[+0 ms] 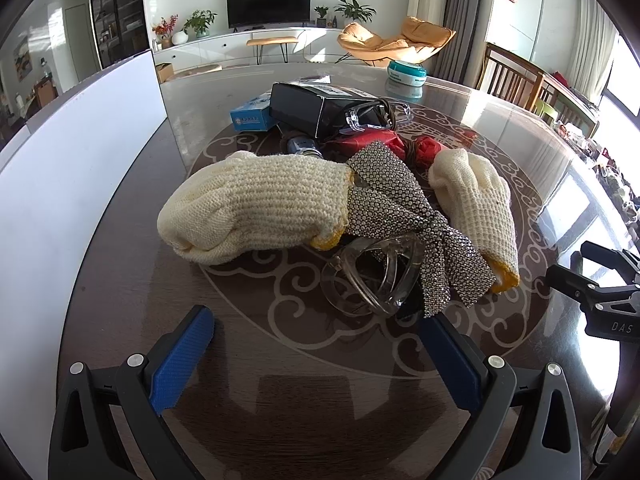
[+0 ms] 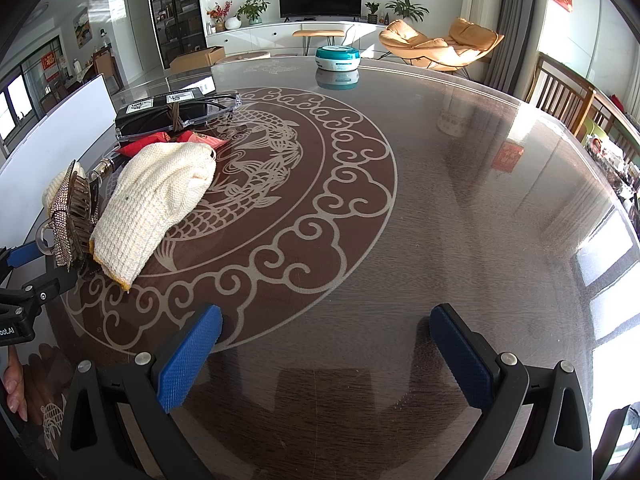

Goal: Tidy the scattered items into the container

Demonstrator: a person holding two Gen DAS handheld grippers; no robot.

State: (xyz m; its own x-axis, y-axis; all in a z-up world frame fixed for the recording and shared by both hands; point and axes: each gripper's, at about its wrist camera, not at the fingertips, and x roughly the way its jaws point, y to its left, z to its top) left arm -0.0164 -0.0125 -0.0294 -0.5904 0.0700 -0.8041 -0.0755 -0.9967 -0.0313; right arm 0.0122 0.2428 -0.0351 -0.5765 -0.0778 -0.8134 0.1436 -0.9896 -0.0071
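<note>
Gaping wide, both grippers' blue fingers (image 1: 182,354) empty.

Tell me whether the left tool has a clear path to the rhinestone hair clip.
Probably yes: the left tool is open, and the hair clip lies just ahead on the table, nothing between them.

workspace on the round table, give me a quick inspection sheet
surface: glossy round table with a fish and cloud pattern
job's things: two knit gloves, sparkly hair clip, black box, blue box, red packets, all piled together
container: white bin wall at the left
clutter: teal round tin at the far edge
grippers: left hand-held gripper open near the clip; right hand-held gripper open over bare table
cables: nothing seen
surroundings: TV, plants, orange chair
</note>
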